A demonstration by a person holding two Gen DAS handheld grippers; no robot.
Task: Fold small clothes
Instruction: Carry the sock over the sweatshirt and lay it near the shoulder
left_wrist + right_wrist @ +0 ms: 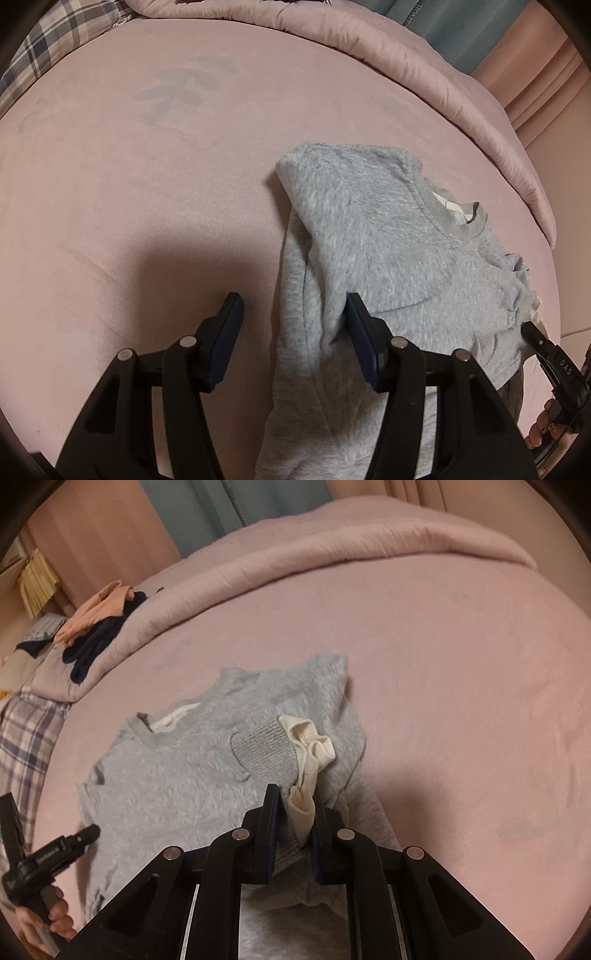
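From my left camera I see the fuzzy grey knit sweater (399,258) lying partly folded on the pink bed sheet (147,203), spreading from centre toward four o'clock. My left gripper (293,308) has its fingers apart, straddling the sweater's left edge fold without pressing it. On the right camera, my right gripper (295,808) has its fingers clamped on the ribbed cuff with its cream lining (308,760), pulled in over the body of the garment. A rolled pink quilt (332,554) borders the bed at twelve o'clock, and a small pile of dark and peach clothes (99,627) sits at ten o'clock
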